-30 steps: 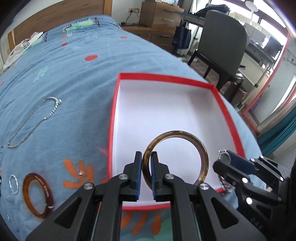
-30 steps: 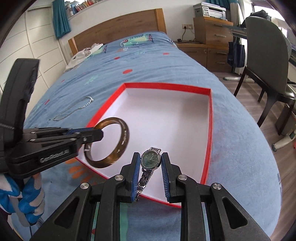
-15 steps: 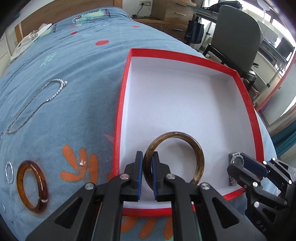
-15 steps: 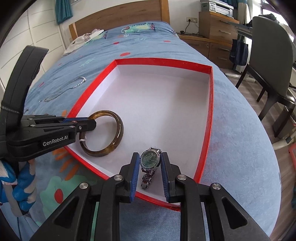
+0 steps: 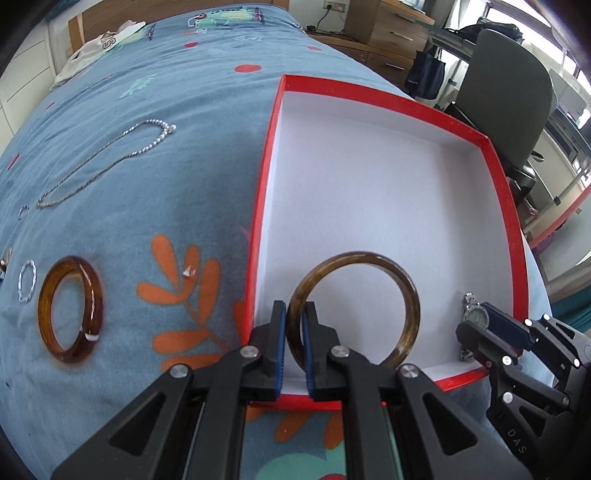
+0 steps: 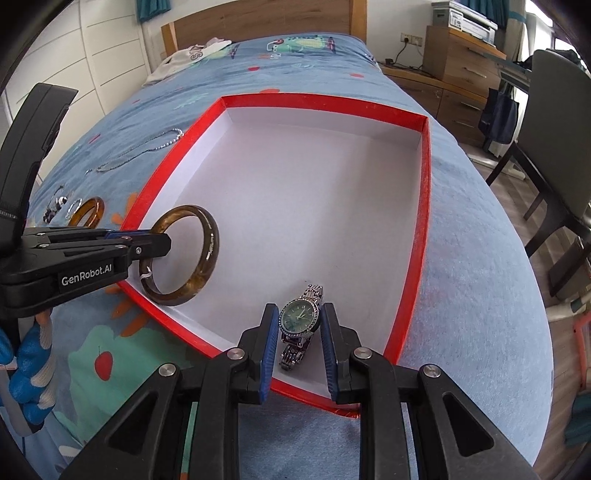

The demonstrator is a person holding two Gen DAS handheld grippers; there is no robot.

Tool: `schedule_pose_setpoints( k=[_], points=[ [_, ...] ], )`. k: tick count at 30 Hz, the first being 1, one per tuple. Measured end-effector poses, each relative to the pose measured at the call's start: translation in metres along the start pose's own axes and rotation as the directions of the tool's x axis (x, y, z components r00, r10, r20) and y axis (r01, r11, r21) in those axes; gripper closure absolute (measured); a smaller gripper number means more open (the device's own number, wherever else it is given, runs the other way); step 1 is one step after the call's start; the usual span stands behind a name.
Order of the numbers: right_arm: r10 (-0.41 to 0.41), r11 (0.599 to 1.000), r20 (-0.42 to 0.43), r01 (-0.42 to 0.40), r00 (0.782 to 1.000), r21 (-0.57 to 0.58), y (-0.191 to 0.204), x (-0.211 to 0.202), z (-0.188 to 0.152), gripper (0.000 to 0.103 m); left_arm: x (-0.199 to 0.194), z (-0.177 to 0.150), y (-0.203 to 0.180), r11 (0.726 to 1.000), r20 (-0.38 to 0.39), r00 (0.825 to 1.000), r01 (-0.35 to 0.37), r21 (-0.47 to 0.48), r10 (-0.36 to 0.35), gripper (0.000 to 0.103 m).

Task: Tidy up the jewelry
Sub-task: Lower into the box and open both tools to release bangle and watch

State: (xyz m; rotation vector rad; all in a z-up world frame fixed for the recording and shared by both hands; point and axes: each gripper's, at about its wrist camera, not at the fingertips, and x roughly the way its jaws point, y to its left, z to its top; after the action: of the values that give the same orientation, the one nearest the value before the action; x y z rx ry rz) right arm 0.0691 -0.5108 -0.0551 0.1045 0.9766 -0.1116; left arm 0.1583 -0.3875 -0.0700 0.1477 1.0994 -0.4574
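On a blue bedspread [image 5: 177,177], left fingers [image 5: 293,347] grip a bangle [image 5: 369,258], right fingers [image 6: 299,343] a watch [image 6: 298,320].

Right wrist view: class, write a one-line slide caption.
Right tongs hold a watch over the red box; left tongs grip a brown bangle.

A bed [image 5: 207,110] with a blue patterned cover fills most of the left wrist frame; a shallow red box [image 5: 496,173] with a white inside lies on it right of centre; a silver chain [image 5: 107,164] stretches across the cover in the upper left; an amber bangle [image 5: 70,308] lies flat at the lower left, with a small silver ring [image 5: 27,280] just beside it on its left; a pale garment [image 5: 101,40] lies crumpled at the top left by the wooden headboard [image 6: 258,16].
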Motion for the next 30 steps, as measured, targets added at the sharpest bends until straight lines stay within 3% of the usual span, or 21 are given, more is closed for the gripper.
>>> schedule_pose_setpoints(
  k=[11,24,30],
  points=[
    [0.018,0.999,-0.021,-0.019,1.000,-0.046,0.001,0.002,0.000,0.081,-0.006,-0.015,0.006,0.996,-0.027,1.000,-0.004,-0.084,0.001,0.092],
    [-0.029,0.997,-0.073,0.024,0.997,-0.067,0.008,0.000,0.001,0.082,-0.006,-0.014,0.003,0.998,-0.038,0.999,-0.021,-0.062,0.018,0.091],
    [-0.026,0.999,-0.051,0.024,0.998,-0.030,0.005,-0.013,-0.003,0.077,-0.012,-0.019,-0.008,1.000,-0.029,1.000,0.000,-0.019,0.000,0.079]
  ],
)
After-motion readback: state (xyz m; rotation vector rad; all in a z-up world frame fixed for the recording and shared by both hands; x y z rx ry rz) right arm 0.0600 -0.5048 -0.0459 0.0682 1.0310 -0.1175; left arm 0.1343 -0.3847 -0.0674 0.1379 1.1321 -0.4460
